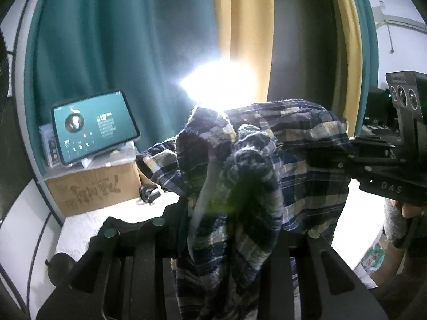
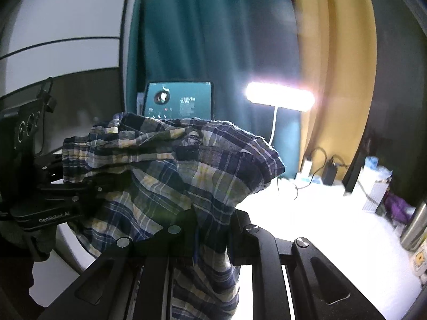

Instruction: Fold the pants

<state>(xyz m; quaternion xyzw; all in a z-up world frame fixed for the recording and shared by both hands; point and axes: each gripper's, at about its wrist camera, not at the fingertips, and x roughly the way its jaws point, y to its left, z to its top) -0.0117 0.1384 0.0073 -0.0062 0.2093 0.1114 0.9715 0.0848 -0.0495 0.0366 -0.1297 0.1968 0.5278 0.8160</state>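
Blue, white and yellow plaid pants [image 1: 267, 165] hang bunched in the air between both grippers, above a white table [image 2: 320, 218]. My left gripper [image 1: 234, 226] is shut on a thick fold of the cloth, which spills over its fingers. My right gripper [image 2: 210, 229] is shut on another fold of the plaid pants [image 2: 170, 170]. The right gripper's body [image 1: 384, 165] shows at the right edge of the left wrist view, a hand under it. In the right wrist view the left gripper's body [image 2: 45, 194] shows at the left edge. The cloth hides all fingertips.
A tablet [image 1: 93, 125] leans on a cardboard box [image 1: 93, 186] at the back left, before teal and yellow curtains. A bright lamp bar [image 2: 280, 97] glares behind the pants. Chargers and cables [image 2: 320, 170], packets and a metal bottle [image 2: 416, 226] crowd the table's right side.
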